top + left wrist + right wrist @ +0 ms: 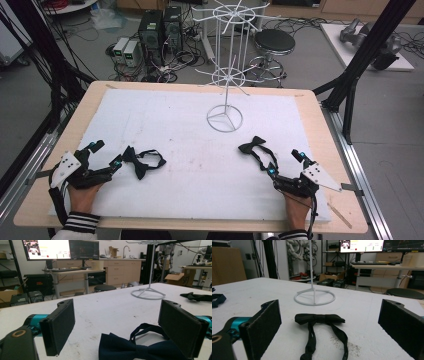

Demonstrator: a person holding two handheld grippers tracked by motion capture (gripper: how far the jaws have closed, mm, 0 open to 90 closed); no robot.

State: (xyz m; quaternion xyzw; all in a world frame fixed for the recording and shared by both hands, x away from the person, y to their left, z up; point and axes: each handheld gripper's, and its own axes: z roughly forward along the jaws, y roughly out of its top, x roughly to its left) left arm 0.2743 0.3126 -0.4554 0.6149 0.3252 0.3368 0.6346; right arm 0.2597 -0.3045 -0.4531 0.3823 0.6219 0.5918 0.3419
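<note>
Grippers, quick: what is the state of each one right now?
Left gripper: open, holding nothing; a bow tie lies just ahead of it.
Right gripper: open, holding nothing; the other bow tie lies ahead of it.

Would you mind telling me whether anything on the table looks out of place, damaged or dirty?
Nothing is broken or spilled. The white mat has a faint reddish-brown smudge near its middle and dark specks in front of each bow tie. The white rack stands upright with bare arms.

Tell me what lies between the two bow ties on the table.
Nothing: in the high view, bare white table surface separates the left bow tie from the right bow tie. The white rack's ring base stands farther back.
</note>
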